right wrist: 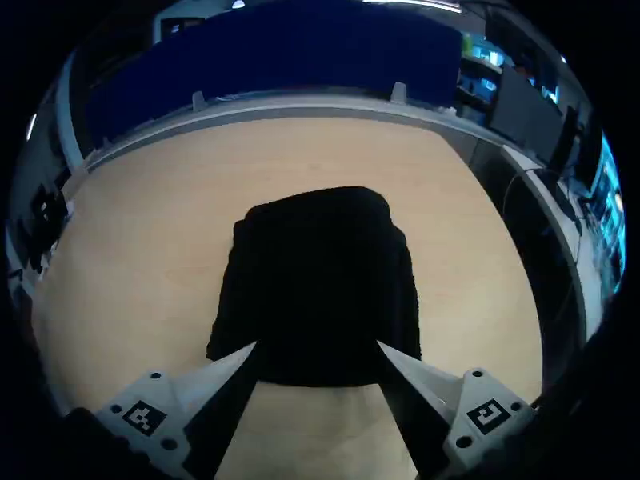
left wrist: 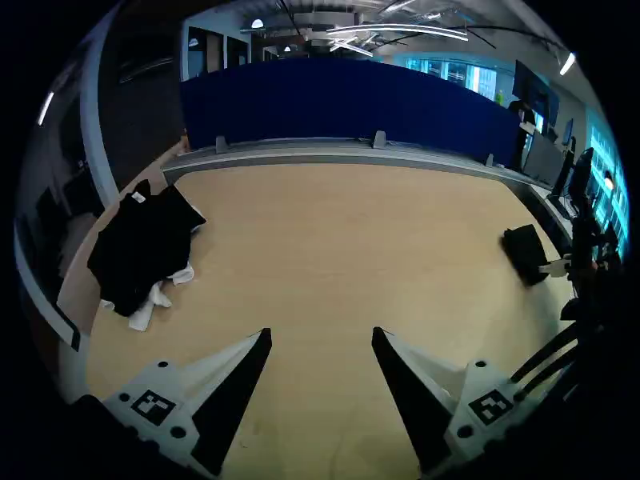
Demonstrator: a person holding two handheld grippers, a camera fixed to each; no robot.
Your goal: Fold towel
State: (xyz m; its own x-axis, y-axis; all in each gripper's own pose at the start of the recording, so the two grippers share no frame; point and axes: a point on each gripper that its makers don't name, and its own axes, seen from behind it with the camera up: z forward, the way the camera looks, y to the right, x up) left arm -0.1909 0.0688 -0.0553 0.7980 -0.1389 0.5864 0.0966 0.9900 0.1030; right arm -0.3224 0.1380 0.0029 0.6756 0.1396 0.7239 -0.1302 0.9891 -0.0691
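A folded black towel (right wrist: 320,272) lies flat on the light wooden table (right wrist: 144,232), straight ahead of my right gripper (right wrist: 317,346). That gripper is open, and the towel's near edge sits between its white fingers (right wrist: 232,370); whether they touch the cloth I cannot tell. In the left gripper view the same folded towel (left wrist: 526,252) rests near the table's right edge. My left gripper (left wrist: 322,336) hovers open over bare table (left wrist: 336,240), with nothing between its fingers.
A heap of black cloth (left wrist: 144,244) over a white towel (left wrist: 152,308) lies at the table's left side. A blue partition (left wrist: 344,100) runs along the far edge. Monitors and a dark stand (left wrist: 580,208) crowd the right.
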